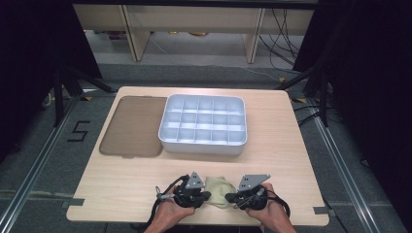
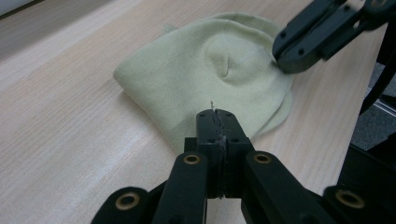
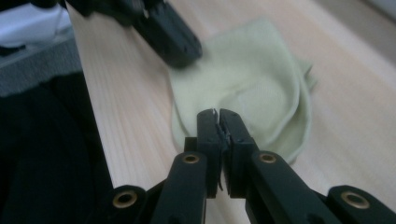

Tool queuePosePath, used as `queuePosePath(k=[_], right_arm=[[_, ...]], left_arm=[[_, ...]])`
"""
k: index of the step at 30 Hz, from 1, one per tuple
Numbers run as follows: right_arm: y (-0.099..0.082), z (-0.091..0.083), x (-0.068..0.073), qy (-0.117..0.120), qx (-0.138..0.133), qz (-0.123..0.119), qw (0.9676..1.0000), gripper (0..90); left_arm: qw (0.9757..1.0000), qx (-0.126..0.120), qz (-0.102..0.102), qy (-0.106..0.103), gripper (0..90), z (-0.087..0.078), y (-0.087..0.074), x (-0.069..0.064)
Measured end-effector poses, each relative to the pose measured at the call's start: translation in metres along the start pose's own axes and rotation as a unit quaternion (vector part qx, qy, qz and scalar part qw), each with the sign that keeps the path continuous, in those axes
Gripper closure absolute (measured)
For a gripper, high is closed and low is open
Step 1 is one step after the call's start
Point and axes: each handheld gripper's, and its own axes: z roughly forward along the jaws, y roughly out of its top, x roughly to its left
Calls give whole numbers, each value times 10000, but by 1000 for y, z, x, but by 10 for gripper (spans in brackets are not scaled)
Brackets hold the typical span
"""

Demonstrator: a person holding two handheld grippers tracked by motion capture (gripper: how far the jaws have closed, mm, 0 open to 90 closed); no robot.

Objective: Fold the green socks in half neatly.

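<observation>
Two grippers meet at the near edge of the counter (image 1: 121, 194), one on each side of a pale yellow-green knit cloth (image 1: 219, 191) that lies flat between them. The left gripper (image 2: 215, 114) has its jaws fully closed, their tips at the cloth's near hem; whether they pinch a fold of it I cannot tell. The right gripper (image 3: 217, 113) is likewise pressed shut at the opposite edge, and a grip there is equally unclear. To fold or lift it well, each side should catch the hem alone, then rise evenly so the soft knit does not bunch. The cloth is fine-ribbed, limp, rounded at one end, with a shallow dimple. Farther back stand a white plastic compartment tray (image 1: 203, 144), rigid and gridded, and beside it a smoky translucent lid (image 1: 132, 127), flat with rounded corners.
</observation>
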Motion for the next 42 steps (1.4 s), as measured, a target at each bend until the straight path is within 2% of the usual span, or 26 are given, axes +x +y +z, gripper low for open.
queuePosePath(k=[2, 5, 6, 9, 10, 11, 12, 14, 17, 19, 21, 22, 23, 25, 27, 29, 30, 31, 34, 35, 36, 38, 39, 40, 41, 42], right_arm=[[-7, 7, -3, -111, 235, 40, 9997, 880], [-9, 7, -7, -48, 196, 56, 9998, 881], [-8, 3, -8, -142, 288, 83, 9995, 878], [3, -9, -11, -249, -122, 84, 9996, 871], [8, -11, -11, -264, -218, 109, 9994, 871], [12, -11, -14, -363, -332, 2, 9988, 870], [12, -11, -14, -363, -332, 2, 9988, 870], [21, -6, -21, -368, -432, -57, 9984, 871], [25, 11, -33, -453, -132, 124, 9988, 872], [24, 15, -36, -475, -196, 170, 9985, 874], [22, 17, -41, -493, -52, 237, 9985, 875], [21, 17, -43, -515, 51, 249, 9983, 877], [18, 19, -45, -620, 27, 229, 9978, 877], [15, 18, -47, -590, 122, 325, 9977, 876], [17, 14, -45, -601, -95, 375, 9974, 876], [20, 9, -45, -582, -108, 272, 9979, 876], [21, 7, -44, -608, -149, 262, 9977, 876], [22, 4, -43, -610, -211, 270, 9975, 876], [23, 2, -41, -563, -253, 221, 9978, 873], [22, 2, -41, -535, -244, 233, 9980, 872], [22, 3, -40, -497, -209, 238, 9983, 871], [22, 3, -39, -497, -228, 221, 9983, 871], [22, 4, -37, -445, -206, 252, 9985, 871], [22, 4, -37, -445, -206, 252, 9985, 871], [22, 5, -36, -421, -182, 218, 9987, 871], [22, 6, -35, -426, -168, 197, 9988, 871]], left_arm=[[9999, -43, -134, 37, 885, 1, -1, 0], [10000, -14, -36, 14, 883, 0, 0, 2], [10000, -37, -53, 24, 883, 0, 0, 1], [10000, -54, -32, 39, 878, 1, 0, 1], [9999, -68, -150, 2, 878, 2, 0, 0], [9999, -68, -150, 2, 878, 2, 0, 0], [10000, -12, 13, 14, 878, 1, 1, 1], [10000, -48, -40, 25, 877, 2, 1, 0], [9999, -94, -85, 13, 875, 2, 0, -1], [10000, -23, -14, 7, 874, 1, 1, 1], [9998, -140, -137, 9, 873, 2, 0, -1], [10000, -34, -23, -7, 871, 1, 1, 0], [9999, -92, -69, -5, 869, 1, 1, 0], [9998, -173, -130, -5, 867, 0, 2, 0], [9998, -191, -81, 13, 868, -3, 6, 3], [9996, -253, -108, 108, 870, -4, 12, 7], [9987, -420, -275, 112, 871, -1, 18, 9], [9993, -324, -125, 135, 872, -2, 20, 13], [9993, -297, -120, 195, 871, 3, 27, 19], [9990, -318, -199, 241, 871, 6, 28, 20], [9993, -215, -103, 294, 871, 6, 29, 23], [9988, -163, -127, 442, 871, 13, 27, 28], [9987, -106, -265, 432, 871, 18, 22, 34], [9987, -106, -265, 432, 873, 18, 22, 34], [9983, -171, -402, 385, 873, 19, 21, 35], [9986, -136, -324, 406, 872, 18, 22, 36]])
